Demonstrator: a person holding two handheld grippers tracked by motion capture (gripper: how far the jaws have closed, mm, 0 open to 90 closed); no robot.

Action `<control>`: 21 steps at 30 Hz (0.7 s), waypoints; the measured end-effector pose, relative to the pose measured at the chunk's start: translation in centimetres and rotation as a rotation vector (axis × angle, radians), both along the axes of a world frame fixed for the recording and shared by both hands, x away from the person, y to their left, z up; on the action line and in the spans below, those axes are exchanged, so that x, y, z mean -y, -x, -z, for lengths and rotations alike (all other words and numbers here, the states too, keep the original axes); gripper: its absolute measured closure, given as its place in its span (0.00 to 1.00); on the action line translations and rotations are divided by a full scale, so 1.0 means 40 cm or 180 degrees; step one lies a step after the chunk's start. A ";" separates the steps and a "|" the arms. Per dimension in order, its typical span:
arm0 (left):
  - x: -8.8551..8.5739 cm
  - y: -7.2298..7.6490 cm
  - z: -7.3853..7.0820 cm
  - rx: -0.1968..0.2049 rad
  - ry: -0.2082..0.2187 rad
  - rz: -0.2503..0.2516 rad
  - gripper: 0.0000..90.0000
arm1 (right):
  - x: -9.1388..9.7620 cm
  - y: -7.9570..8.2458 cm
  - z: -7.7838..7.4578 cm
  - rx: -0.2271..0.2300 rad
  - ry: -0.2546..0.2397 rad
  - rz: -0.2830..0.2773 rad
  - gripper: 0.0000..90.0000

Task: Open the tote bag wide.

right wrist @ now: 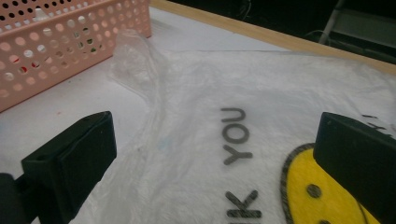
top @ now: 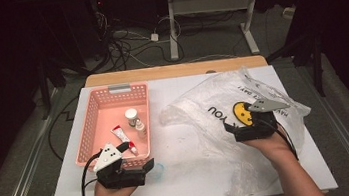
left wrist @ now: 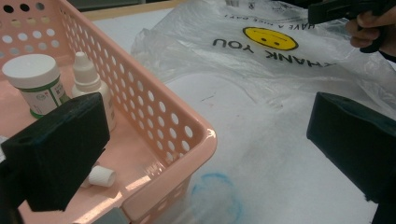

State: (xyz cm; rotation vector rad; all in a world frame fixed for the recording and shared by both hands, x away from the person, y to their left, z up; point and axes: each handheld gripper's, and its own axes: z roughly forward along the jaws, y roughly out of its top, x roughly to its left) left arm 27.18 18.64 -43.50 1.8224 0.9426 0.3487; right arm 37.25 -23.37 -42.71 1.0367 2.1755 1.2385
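A pink perforated basket [top: 85,124] [left wrist: 205,140] [right wrist: 56,51] stands on the left of the white table. Inside it are a white-capped jar [top: 131,116] [left wrist: 35,79], a small dropper bottle [top: 140,127] [left wrist: 88,81] and a red-and-white tube [top: 120,134]. My left gripper [top: 137,163] [left wrist: 210,140] is open at the basket's near right corner, one jaw over the basket and one over the table. A clear plastic bag [top: 205,119] [left wrist: 280,70] [right wrist: 196,116] with a yellow smiley and "THANK YOU" lies flat to the right. My right gripper [top: 243,117] [right wrist: 210,158] hovers open over its print.
A faint blue ring mark [top: 158,170] [left wrist: 217,196] is on the table beside the basket's near corner. A wooden strip [top: 174,71] runs along the table's far edge. Beyond it are floor cables [top: 126,48] and a desk frame [top: 212,8].
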 end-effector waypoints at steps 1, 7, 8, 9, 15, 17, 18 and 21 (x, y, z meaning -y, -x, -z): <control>-0.001 0.004 0.001 0.0003 0.0013 0.0005 0.00 | -0.008 -0.003 0.003 -0.0012 -0.0007 -0.0026 0.00; -0.002 0.022 0.011 -0.0022 -0.0049 0.0056 0.00 | -0.049 -0.008 0.021 -0.0094 0.0016 -0.0203 0.01; -0.004 0.024 0.010 -0.0016 -0.0074 0.0060 0.00 | -0.053 -0.007 0.022 -0.0091 0.0029 -0.0223 0.01; -0.006 0.025 0.010 -0.0020 -0.0077 0.0056 0.00 | -0.057 -0.006 0.023 -0.0101 0.0039 -0.0245 0.02; -0.019 0.028 0.012 -0.0029 -0.0059 0.0025 0.00 | -0.067 0.007 0.032 -0.0231 0.0081 -0.0367 0.14; -0.018 0.026 0.013 -0.0024 -0.0079 0.0041 0.00 | -0.072 0.010 0.040 -0.0280 0.0112 -0.0432 0.18; -0.016 0.025 0.014 -0.0024 -0.0082 0.0052 0.00 | -0.075 0.011 0.045 -0.0318 0.0152 -0.0450 0.19; -0.013 0.021 0.016 -0.0037 -0.0095 0.0080 0.00 | -0.087 0.011 0.063 -0.0424 0.0285 -0.0490 0.22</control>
